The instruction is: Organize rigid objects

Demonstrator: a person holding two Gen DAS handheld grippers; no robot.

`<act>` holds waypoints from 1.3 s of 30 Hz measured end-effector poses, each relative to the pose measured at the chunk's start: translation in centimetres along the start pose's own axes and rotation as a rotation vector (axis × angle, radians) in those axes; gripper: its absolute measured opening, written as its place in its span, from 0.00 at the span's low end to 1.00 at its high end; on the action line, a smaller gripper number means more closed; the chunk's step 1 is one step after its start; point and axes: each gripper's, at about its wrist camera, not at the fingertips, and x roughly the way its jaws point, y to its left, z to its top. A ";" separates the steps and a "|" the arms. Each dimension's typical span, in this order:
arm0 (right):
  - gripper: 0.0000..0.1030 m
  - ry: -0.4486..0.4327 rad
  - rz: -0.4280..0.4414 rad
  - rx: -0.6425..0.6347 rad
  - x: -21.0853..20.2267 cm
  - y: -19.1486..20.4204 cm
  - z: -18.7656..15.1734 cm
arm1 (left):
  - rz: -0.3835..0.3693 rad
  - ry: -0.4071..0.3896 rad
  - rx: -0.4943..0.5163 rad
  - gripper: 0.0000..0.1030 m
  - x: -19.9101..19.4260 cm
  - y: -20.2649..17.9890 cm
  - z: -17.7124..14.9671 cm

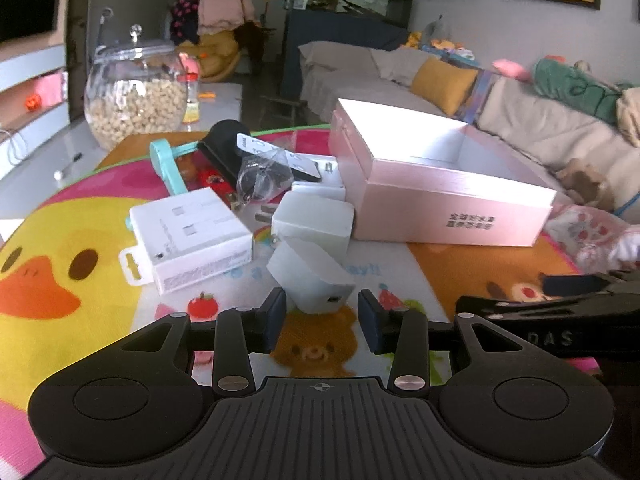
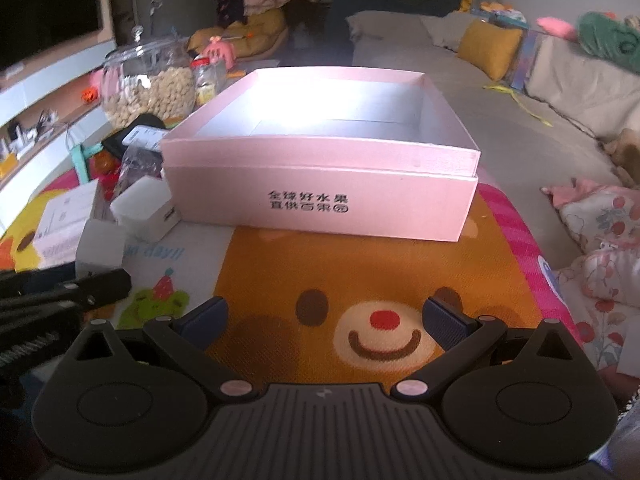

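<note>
Two white charger cubes sat at the heart of it: the nearer white charger (image 1: 310, 280) lay tilted on the cartoon mat (image 1: 60, 248), its port end poking between the pads of the left gripper (image 1: 322, 316). Those jaws stood part open, a gap on each side of the charger, nothing clamped. Behind it, touching, stood the second white charger (image 1: 312, 226), prongs pointing left. Just left of both lay a white retail box (image 1: 192, 236), and behind that a teal handle (image 1: 166, 164), a clear bag of dark bits (image 1: 262, 180) and a black pouch (image 1: 224, 148). To the right sat the open pink box (image 2: 320, 184), printed lettering on its front wall, its inside bare as far as could be seen. The right gripper (image 2: 324, 320) hung over the bear's face on the mat, jaws spread wide and holding nothing. Farther back, a glass jar of nuts (image 1: 136, 96) stood at the table's edge, with a sofa (image 1: 520, 120) off to the right.
</note>
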 end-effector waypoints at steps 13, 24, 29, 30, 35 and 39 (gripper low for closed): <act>1.00 0.019 -0.002 -0.015 -0.1 -0.1 0.1 | -0.035 0.057 -0.053 0.43 0.3 0.8 2.8; 1.00 0.006 -0.004 -0.014 -0.4 -0.1 -0.2 | 0.028 0.072 -0.006 0.48 3.0 -0.2 2.6; 1.00 0.002 -0.004 -0.006 -0.5 -0.3 -0.2 | 0.070 0.025 0.100 0.36 3.3 -0.8 2.1; 1.00 0.000 -0.002 -0.003 -0.5 -0.3 -0.3 | 0.068 0.018 0.123 0.36 3.2 -0.9 2.0; 0.90 -0.021 0.032 -0.015 -1.3 -0.5 -0.4 | -0.005 0.041 0.165 0.36 0.2 0.4 0.3; 0.90 -0.057 0.198 -0.071 -2.9 0.9 0.1 | -0.002 0.020 0.142 0.36 -4.2 3.3 -1.5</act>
